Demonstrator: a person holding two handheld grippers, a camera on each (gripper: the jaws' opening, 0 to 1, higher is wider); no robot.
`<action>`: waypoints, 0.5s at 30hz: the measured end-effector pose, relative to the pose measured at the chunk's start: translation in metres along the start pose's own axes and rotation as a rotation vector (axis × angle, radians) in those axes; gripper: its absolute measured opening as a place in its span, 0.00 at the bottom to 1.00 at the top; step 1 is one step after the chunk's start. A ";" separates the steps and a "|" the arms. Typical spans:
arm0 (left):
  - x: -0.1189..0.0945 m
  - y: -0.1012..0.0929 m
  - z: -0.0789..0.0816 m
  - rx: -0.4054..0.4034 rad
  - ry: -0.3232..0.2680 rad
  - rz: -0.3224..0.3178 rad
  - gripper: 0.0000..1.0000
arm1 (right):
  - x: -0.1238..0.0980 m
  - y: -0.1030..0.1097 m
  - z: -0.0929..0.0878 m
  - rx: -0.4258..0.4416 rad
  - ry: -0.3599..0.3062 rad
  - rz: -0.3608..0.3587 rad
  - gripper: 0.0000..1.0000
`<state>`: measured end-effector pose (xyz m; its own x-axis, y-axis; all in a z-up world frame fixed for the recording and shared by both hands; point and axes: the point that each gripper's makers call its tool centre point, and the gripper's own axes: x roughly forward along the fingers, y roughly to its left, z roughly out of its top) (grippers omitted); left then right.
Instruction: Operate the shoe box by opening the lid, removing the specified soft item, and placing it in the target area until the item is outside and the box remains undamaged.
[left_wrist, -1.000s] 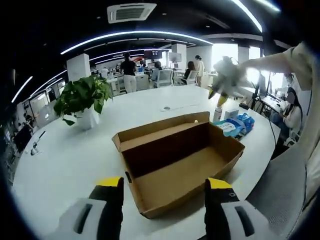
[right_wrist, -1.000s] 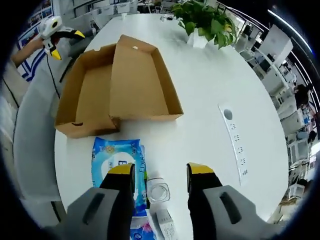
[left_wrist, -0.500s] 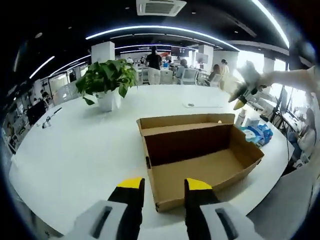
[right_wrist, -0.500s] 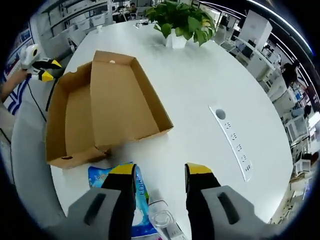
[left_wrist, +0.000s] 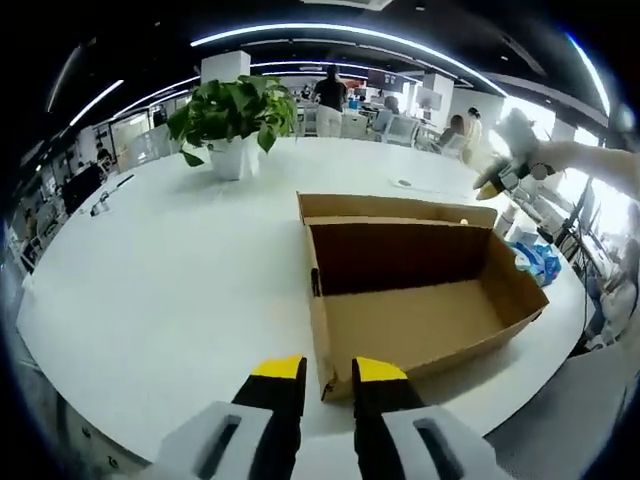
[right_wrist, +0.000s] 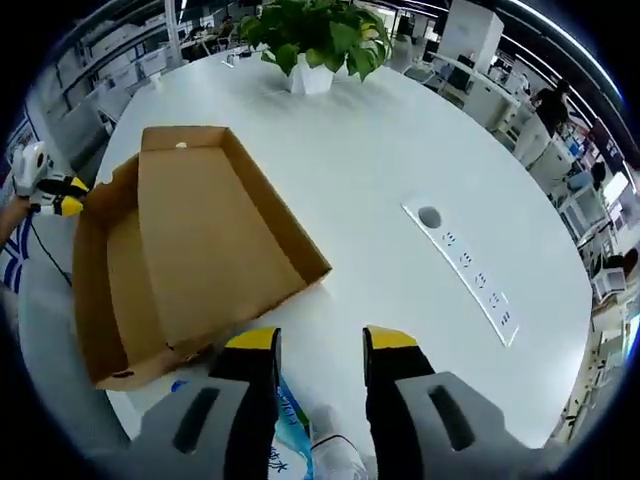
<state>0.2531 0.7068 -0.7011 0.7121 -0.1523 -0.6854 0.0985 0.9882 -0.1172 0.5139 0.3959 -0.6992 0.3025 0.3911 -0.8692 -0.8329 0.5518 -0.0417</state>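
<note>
In my left gripper view the cardboard shoe box (left_wrist: 415, 300) sits open on the round white table (left_wrist: 170, 290), inside bare as far as I can see, its near corner just ahead of my left gripper (left_wrist: 328, 372) at 6 o'clock — jaws nearly together with a thin gap, pinching nothing. Potted plant (left_wrist: 236, 120) at 11 o'clock, right gripper (left_wrist: 512, 170) up at 2 o'clock, blue wipes pack (left_wrist: 536, 262) at 3 o'clock beyond the box's far end. In my right gripper view, right gripper (right_wrist: 316, 345) at 6 o'clock — jaws a bit apart, empty. Wipes pack (right_wrist: 292, 432) pokes out between them, just outside the box (right_wrist: 180, 250). Power strip (right_wrist: 465, 268) set in the tabletop at 3 o'clock.
</note>
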 end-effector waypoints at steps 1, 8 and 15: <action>0.001 0.001 0.000 -0.013 0.001 0.002 0.15 | 0.004 0.000 0.000 0.016 0.004 0.008 0.29; 0.005 0.003 0.000 -0.057 0.005 0.005 0.05 | 0.017 0.010 0.004 0.093 0.001 0.039 0.28; 0.007 0.004 -0.001 -0.064 0.002 0.000 0.05 | 0.022 0.014 0.002 0.163 -0.001 0.038 0.19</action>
<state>0.2576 0.7096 -0.7071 0.7107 -0.1527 -0.6867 0.0544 0.9852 -0.1628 0.5101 0.4137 -0.7179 0.2727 0.4146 -0.8682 -0.7576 0.6488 0.0719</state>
